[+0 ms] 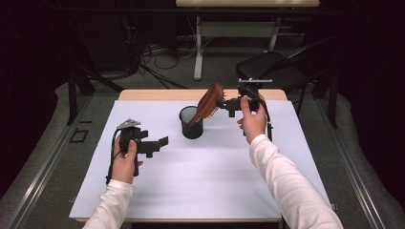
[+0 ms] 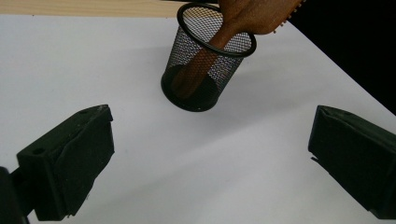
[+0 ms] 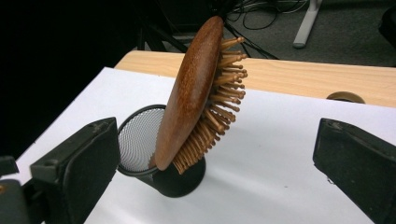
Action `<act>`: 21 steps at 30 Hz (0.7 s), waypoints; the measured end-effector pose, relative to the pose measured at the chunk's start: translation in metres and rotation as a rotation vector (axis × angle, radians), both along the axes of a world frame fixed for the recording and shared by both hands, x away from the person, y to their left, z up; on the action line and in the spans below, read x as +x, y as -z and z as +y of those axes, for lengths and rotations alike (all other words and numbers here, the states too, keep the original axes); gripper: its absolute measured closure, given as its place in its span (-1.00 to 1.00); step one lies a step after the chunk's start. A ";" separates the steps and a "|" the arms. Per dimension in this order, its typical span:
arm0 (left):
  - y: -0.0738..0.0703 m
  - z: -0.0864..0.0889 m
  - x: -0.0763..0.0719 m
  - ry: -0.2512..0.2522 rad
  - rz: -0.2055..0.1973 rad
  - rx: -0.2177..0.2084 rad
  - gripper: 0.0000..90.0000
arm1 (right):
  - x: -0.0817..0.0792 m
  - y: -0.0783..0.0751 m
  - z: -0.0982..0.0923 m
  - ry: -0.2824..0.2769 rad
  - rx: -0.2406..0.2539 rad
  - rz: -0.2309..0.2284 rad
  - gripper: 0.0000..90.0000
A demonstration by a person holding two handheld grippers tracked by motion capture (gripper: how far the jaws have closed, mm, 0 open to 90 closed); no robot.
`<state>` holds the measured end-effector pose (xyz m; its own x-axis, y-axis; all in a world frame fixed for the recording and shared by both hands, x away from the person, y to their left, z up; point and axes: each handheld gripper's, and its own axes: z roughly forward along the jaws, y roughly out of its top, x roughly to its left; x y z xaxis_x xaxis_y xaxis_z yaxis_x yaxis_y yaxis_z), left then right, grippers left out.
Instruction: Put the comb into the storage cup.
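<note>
Wooden hairbrush [image 1: 208, 103] standing handle-down in black mesh cup [image 1: 191, 125], leaning on its rim, right gripper [image 1: 228, 106] just beside — jaws apart, left gripper [image 1: 160, 143] also wide, holding nothing

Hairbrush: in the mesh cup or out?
In. The hairbrush stands handle-down inside the mesh cup, leaning on its rim with its head sticking out above. The right hand-held gripper is open, clear of it.

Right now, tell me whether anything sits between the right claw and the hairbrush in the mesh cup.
Nothing visible does. The right claw is open, with the wooden hairbrush straight ahead between its jaws. The brush stands handle down in the black mesh cup, leaning on the rim. The left claw stays off to the side.
</note>
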<state>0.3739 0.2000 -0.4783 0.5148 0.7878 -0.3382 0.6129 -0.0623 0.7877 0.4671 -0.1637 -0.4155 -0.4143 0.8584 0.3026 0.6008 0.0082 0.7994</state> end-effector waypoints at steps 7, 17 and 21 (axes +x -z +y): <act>0.000 0.001 0.000 0.004 0.002 -0.001 -0.99 | -0.006 -0.001 -0.002 -0.013 -0.091 -0.034 -0.99; -0.002 0.003 0.000 0.008 -0.002 0.005 -0.99 | -0.011 -0.001 -0.010 -0.001 -0.141 -0.045 -0.99; -0.003 0.004 -0.001 0.003 -0.006 0.014 -0.99 | -0.013 -0.001 -0.016 0.004 -0.151 -0.048 -0.98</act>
